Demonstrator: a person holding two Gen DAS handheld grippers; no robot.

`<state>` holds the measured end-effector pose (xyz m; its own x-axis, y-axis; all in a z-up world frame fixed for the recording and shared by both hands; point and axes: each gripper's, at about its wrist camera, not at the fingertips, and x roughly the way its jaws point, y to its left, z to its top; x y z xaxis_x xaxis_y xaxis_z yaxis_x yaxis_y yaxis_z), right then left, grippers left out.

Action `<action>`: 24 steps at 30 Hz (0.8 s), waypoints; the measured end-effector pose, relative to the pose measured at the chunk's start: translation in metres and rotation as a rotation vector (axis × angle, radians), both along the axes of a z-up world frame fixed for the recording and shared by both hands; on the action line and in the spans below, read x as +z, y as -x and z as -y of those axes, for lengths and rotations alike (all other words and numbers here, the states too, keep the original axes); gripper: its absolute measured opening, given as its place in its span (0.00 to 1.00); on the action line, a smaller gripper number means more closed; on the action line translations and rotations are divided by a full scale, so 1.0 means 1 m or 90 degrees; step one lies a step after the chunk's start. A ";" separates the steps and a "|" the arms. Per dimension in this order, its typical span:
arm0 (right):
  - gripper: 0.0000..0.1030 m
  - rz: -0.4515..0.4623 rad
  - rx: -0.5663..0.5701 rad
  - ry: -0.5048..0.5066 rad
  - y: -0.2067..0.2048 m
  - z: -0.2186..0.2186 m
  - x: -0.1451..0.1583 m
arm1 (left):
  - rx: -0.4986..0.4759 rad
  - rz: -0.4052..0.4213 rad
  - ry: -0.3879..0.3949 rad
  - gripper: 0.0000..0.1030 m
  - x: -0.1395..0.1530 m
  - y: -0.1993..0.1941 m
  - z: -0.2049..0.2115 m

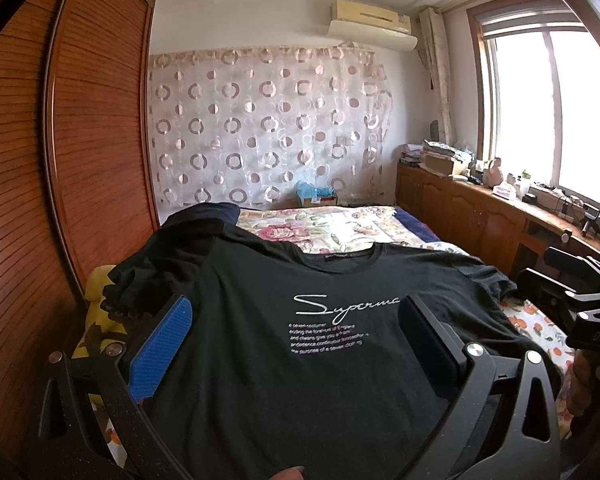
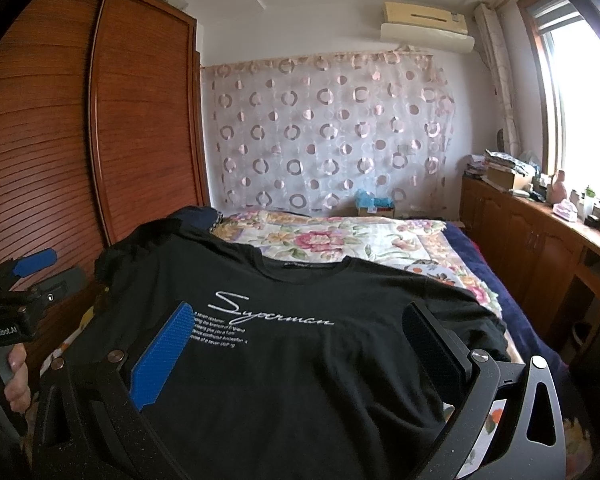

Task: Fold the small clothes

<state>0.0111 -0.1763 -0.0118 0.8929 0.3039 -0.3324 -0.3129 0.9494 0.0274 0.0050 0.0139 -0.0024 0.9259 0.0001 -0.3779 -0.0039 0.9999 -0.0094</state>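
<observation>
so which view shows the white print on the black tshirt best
The right wrist view: the script print on the black t-shirt reads fully as "Superman". In the left wrist view the print is cut short by the gripper finger.

black gripper [image 1: 296, 340], blue ribbed pad [image 1: 160, 348], silver screws.

daylight from window [image 1: 556, 112] (blown out) | room soft, even | fisheye edges bent, dark corners
</observation>
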 end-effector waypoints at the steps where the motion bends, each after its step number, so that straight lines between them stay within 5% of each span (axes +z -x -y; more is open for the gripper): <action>1: 1.00 -0.002 0.004 0.000 -0.001 -0.001 -0.001 | 0.001 -0.004 -0.001 1.00 -0.001 -0.002 -0.003; 24: 1.00 -0.084 0.109 0.038 -0.051 -0.006 -0.004 | 0.052 -0.081 -0.024 1.00 -0.035 -0.043 -0.066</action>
